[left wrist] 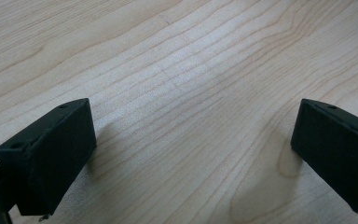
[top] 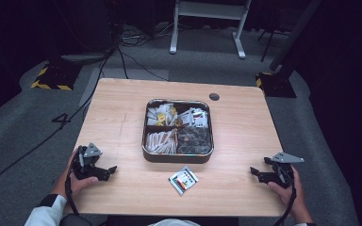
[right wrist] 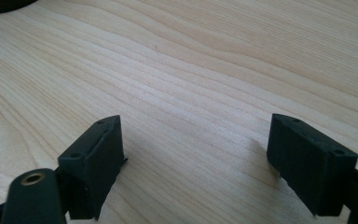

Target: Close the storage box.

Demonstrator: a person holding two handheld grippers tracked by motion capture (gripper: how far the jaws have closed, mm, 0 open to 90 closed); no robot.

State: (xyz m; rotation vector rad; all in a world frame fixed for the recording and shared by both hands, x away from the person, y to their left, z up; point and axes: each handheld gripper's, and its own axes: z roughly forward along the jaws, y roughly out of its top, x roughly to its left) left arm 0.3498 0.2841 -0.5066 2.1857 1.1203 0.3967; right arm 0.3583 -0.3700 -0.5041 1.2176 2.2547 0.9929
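Note:
A dark square tray (top: 177,157) with four compartments sits at the middle of the wooden table (top: 118,113); it holds several packets and small items. A small white packet (top: 183,180) with coloured print lies on the table just in front of the tray. My left gripper (top: 110,170) rests at the front left of the table, held in a hand, jaws wide apart. My right gripper (top: 255,174) rests at the front right, also wide apart. In the left gripper view the left gripper (left wrist: 191,154) stands over bare wood, and so does the right gripper (right wrist: 196,158) in its own view.
A dark round grommet (top: 214,97) sits in the table near its far edge. Beyond the table are cables on grey carpet, a white desk frame (top: 207,19) and black stand bases with yellow striped tape (top: 52,77).

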